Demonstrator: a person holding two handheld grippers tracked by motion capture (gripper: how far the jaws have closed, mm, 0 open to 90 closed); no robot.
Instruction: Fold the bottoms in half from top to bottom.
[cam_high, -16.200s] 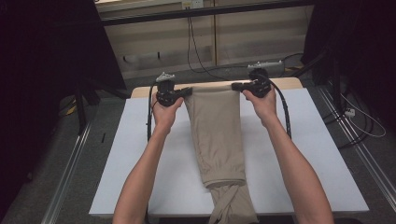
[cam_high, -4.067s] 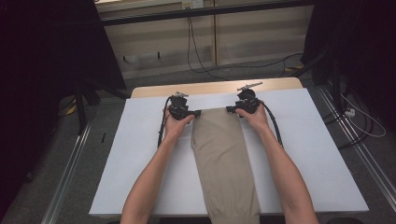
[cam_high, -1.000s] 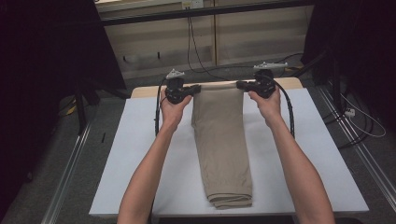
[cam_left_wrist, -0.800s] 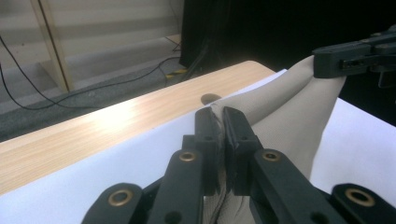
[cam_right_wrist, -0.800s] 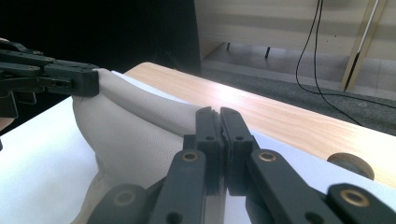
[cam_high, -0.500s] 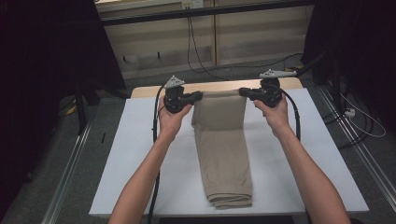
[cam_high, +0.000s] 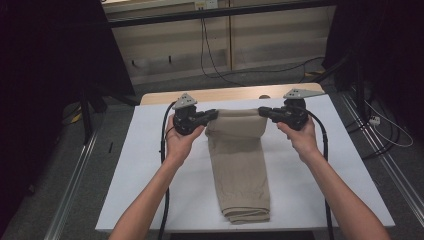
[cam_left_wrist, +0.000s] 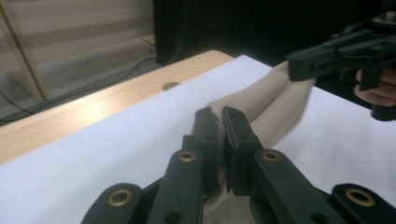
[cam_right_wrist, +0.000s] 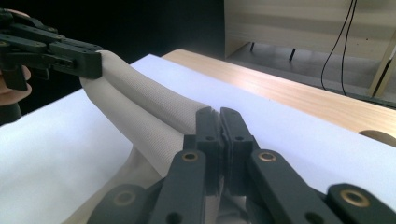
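High view: we see the trousers, a beige pair folded into a long narrow strip, lying down the middle of the white sheet that covers the table. Their near end is a doubled-over fold close to the front edge of the sheet, and it rests flat. Their far end is lifted off the sheet and stretched sideways between our two tools, so the cloth sags a little in the middle and bulges into a soft roll.

We hold the left corner of that raised end in the left gripper, whose jaws are pressed together on the fabric. In the left gripper view the cloth is pinched between the two black jaws, with a strip of it running away to the other tool. The right gripper clamps the opposite corner in the same way; in the right gripper view the jaws are closed tight on the beige weave, and the stretched edge runs off to the upper left, where the left gripper bites it.

Both of our forearms come in from the bottom of the high view, one on each side of the trousers, and black cables trail from the tools down along them. Beyond the sheet a bare strip of the wooden table shows, with a round hole in it. Farther back wires hang against pale panels and run over the grey floor.
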